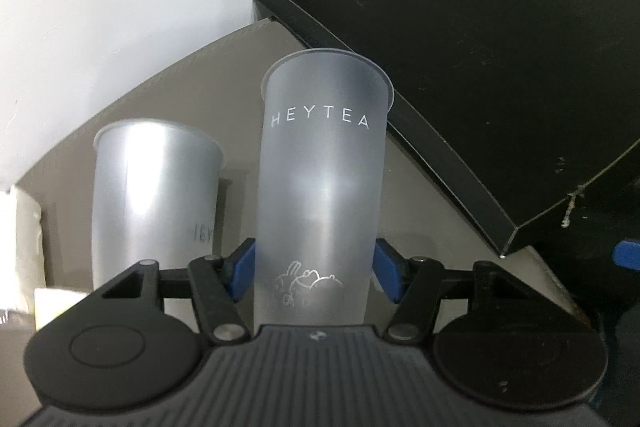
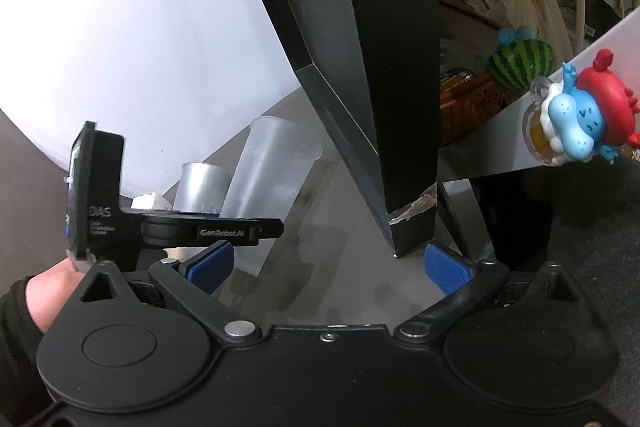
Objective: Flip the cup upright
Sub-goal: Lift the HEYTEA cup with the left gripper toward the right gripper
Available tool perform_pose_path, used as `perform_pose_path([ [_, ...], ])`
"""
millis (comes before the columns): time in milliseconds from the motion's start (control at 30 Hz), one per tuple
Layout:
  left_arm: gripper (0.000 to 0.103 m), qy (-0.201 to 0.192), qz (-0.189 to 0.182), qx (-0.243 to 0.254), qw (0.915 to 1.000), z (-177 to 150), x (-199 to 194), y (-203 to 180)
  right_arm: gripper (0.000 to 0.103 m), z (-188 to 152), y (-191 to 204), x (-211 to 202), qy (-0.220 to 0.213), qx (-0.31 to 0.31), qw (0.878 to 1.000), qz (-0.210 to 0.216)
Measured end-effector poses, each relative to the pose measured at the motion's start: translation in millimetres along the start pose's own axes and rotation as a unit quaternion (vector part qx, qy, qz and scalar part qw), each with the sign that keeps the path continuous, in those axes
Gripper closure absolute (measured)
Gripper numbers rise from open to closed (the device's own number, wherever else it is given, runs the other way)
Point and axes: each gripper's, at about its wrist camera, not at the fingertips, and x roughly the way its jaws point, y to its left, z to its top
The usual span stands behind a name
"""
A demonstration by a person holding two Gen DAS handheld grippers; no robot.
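A tall frosted plastic cup [image 1: 320, 179] marked HEYTEA stands rim-up between the blue pads of my left gripper [image 1: 316, 271], which is shut on its lower part. The same cup shows in the right wrist view [image 2: 268, 183], with the left gripper's black body in front of it. A second, silvery cup [image 1: 152, 195] stands rim-up just to its left, also in the right wrist view [image 2: 202, 189]. My right gripper [image 2: 328, 267] is open and empty, low over the grey tabletop [image 2: 320, 227], to the right of the cups.
A large black box [image 1: 480, 47] stands close behind and right of the cups; its torn corner [image 2: 408, 215] is just ahead of my right gripper. A white wall [image 1: 100, 7] is at the left. Toy figures [image 2: 580, 123] and a watermelon ball [image 2: 520, 63] are at the right.
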Motion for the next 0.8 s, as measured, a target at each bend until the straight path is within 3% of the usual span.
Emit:
perform_pose_path([
  [267, 0.043, -0.005, -0.015, -0.036, 0.9992, -21, -26, 2, 0.000, 0, -4, 1, 0.003, 0.013, 1.000, 0.016],
  [567, 0.043, 0.005, -0.040, -0.071, 0.9966, -56, -49, -5, 0.000, -3, -14, 0, 0.020, 0.063, 0.994, 0.083],
  [800, 0.043, 0.008, -0.046, -0.097, 0.9942, -74, -59, -8, 0.000, -5, -11, -3, 0.028, 0.068, 0.993, 0.090],
])
